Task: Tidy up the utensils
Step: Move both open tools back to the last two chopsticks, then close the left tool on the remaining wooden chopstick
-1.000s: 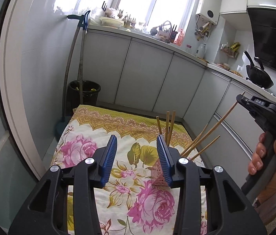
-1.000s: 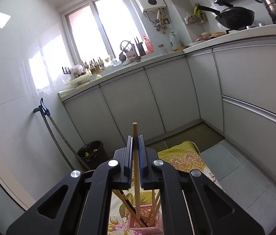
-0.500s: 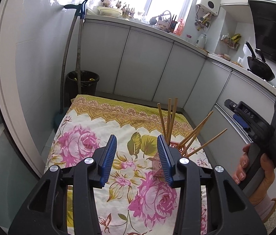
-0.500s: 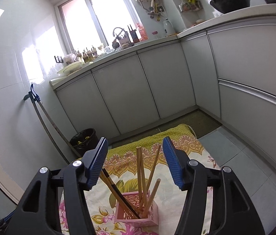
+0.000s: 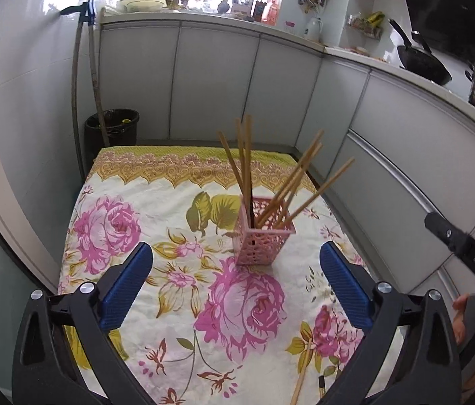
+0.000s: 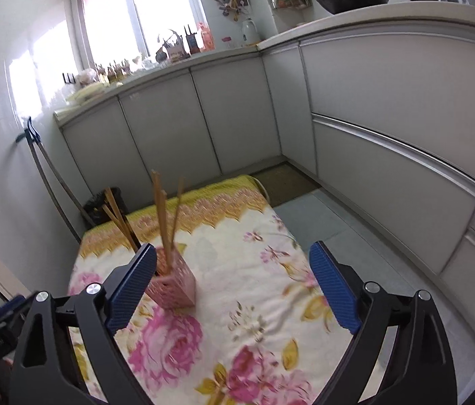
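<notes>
In the left wrist view the left gripper (image 5: 235,283), half spread around nothing a second ago, is opening wide with only the flowered cloth (image 5: 129,209) between its jaws; the pink holder (image 5: 260,238), no longer hidden behind its right finger, stands clear ahead, full of chopsticks (image 5: 247,165); two more sticks (image 5: 301,376) lie loose at the cloth's near edge, so I judge the sorting unfinished. In the right wrist view the right gripper (image 6: 232,285), clamped on one chopstick a second ago, has let it go into the holder (image 6: 172,287); its jaws are opening and grip nothing, the left pad (image 6: 133,283) just overlapping the holder's edge in the picture.
</notes>
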Motion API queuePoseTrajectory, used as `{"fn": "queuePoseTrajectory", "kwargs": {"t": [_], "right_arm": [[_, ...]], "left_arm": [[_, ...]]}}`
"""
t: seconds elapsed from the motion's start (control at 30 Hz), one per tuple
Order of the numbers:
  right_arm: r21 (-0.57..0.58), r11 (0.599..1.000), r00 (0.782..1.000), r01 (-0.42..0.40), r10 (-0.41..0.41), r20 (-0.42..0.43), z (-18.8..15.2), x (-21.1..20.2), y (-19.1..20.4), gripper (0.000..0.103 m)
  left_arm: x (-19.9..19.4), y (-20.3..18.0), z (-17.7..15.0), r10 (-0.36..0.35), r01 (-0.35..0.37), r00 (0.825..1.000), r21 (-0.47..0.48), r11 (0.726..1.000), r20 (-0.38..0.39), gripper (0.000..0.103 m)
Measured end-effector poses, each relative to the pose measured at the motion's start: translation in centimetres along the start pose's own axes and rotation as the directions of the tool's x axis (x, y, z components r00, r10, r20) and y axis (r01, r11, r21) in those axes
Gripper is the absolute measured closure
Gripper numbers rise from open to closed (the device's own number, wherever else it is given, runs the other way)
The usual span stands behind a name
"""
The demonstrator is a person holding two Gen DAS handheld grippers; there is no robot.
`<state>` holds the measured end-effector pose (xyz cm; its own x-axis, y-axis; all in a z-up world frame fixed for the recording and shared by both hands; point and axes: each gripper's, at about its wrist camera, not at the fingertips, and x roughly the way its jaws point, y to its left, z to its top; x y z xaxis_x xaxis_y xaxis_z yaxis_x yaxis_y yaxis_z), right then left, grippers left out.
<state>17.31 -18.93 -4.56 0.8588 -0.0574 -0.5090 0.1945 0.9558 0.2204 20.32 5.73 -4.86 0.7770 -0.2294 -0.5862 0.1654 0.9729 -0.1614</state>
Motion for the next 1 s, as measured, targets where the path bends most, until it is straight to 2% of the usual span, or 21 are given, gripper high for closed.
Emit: {"fn": "queuePoseTrajectory", "kwargs": {"t": [0.07, 0.17, 0.2, 0.3, 0.37, 0.47, 0.53, 0.63, 0.7, 0.73, 0.8, 0.83, 0.9, 0.93, 0.97, 1.0], "right_arm": [[-0.003, 1.000, 0.998, 0.029, -0.029, -0.060, -2.3, -0.7, -1.6, 0.013], [0.051, 0.999, 0.983, 0.009, 0.000, -0.182, -5.1, -1.3, -4.1, 0.013], [0.094, 0.996, 0.978, -0.003, 0.022, -0.207, -5.7, -1.6, -5.0, 0.012], [0.218, 0.976, 0.968, -0.009, 0.063, -0.242, -7.5, -2.2, -7.7, 0.011], [0.275, 0.961, 0.963, 0.002, 0.071, -0.258, -8.4, -2.3, -9.3, 0.011], [0.346, 0.938, 0.936, -0.009, 0.130, -0.327, -9.4, -1.3, -11.0, 0.010], [0.389, 0.921, 0.919, 0.003, 0.151, -0.365, -10.0, -0.5, -11.9, 0.011], [0.409, 0.912, 0.899, 0.033, 0.152, -0.411, -10.7, 0.5, -12.9, 0.011], [0.424, 0.904, 0.892, 0.049, 0.151, -0.426, -10.9, 0.8, -13.5, 0.011], [0.436, 0.898, 0.890, 0.053, 0.156, -0.428, -11.0, 0.7, -13.8, 0.011], [0.452, 0.890, 0.887, 0.057, 0.163, -0.432, -10.9, 0.7, -14.4, 0.011], [0.456, 0.888, 0.888, 0.057, 0.163, -0.429, -10.9, 0.6, -14.6, 0.011], [0.458, 0.887, 0.891, 0.059, 0.159, -0.424, -10.7, 0.4, -14.9, 0.011], [0.457, 0.887, 0.891, 0.062, 0.157, -0.426, -10.7, 0.3, -15.0, 0.011], [0.456, 0.888, 0.889, 0.063, 0.158, -0.429, -10.8, 0.3, -15.1, 0.011], [0.456, 0.888, 0.886, 0.063, 0.160, -0.434, -10.8, 0.4, -15.1, 0.011]], "left_arm": [[1.3, -2.0, -1.1, -0.007, 0.014, 0.997, 0.076, 0.997, -0.081, 0.007], [4.0, -4.9, -3.5, 0.016, 0.029, 0.971, 0.183, 0.983, -0.237, 0.007], [4.8, -5.7, -4.5, 0.025, 0.035, 0.960, 0.204, 0.978, -0.280, 0.007], [7.2, -7.4, -7.2, 0.027, 0.079, 0.909, 0.236, 0.968, -0.415, 0.007], [8.6, -7.8, -8.5, 0.040, 0.074, 0.885, 0.225, 0.971, -0.464, 0.007], [10.2, -7.5, -9.3, 0.034, 0.059, 0.861, 0.166, 0.984, -0.508, 0.007], [11.0, -7.4, -9.3, 0.000, 0.068, 0.843, 0.107, 0.992, -0.538, 0.007], [12.7, -7.6, -9.3, -0.042, 0.088, 0.789, 0.045, 0.995, -0.613, 0.007], [13.8, -7.9, -9.6, -0.031, 0.070, 0.758, 0.034, 0.997, -0.651, 0.009], [14.2, -8.2, -9.8, -0.019, 0.064, 0.749, 0.043, 0.997, -0.662, 0.012], [14.8, -8.9, -10.3, 0.001, 0.066, 0.732, 0.073, 0.995, -0.681, 0.030], [15.1, -9.2, -10.6, 0.014, 0.066, 0.725, 0.090, 0.994, -0.688, 0.035], [15.7, -9.8, -11.3, 0.037, 0.073, 0.716, 0.127, 0.989, -0.697, 0.052], [16.0, -10.0, -11.7, 0.038, 0.074, 0.709, 0.128, 0.989, -0.704, 0.053], [16.2, -10.1, -11.9, 0.044, 0.074, 0.709, 0.136, 0.988, -0.704, 0.054], [16.1, -10.5, -11.8, 0.062, 0.071, 0.722, 0.162, 0.984, -0.689, 0.058]]}}
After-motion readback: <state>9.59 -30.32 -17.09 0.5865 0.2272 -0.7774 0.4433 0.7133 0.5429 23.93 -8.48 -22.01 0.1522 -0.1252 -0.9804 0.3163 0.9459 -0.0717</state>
